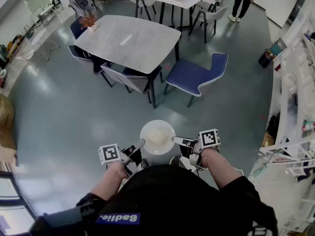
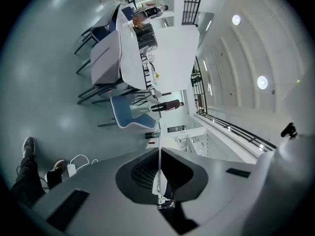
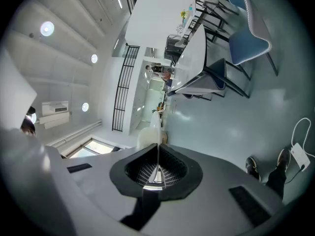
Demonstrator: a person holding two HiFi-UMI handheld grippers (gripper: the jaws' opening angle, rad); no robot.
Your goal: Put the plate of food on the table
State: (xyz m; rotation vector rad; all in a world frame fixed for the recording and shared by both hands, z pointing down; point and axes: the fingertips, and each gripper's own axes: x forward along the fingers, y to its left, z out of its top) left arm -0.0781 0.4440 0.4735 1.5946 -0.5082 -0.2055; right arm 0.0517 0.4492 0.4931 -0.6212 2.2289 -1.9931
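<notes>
Could tip and shed its load if either grip slackens or the two hands drift out of level, being held only by a thin pinch at opposite edges: left gripper (image 1: 139, 145) and right gripper (image 1: 177, 140) each pressed nearly together on the rim of the plate (image 1: 158, 122), carried in the air over the bare floor (image 1: 64, 117), well apart from the table (image 1: 129, 42) ahead (past a blue chair (image 1: 197, 75) at its near corner, by the look of it). Smooth, glossy, round and white in the dish, pale and softly mounded in the food (image 1: 156, 134), matte grey and stone-like with rounded corners in the tabletop. Little bite to trust, probably, from hard gridded black pads (image 3: 173, 170) on slick glaze.
</notes>
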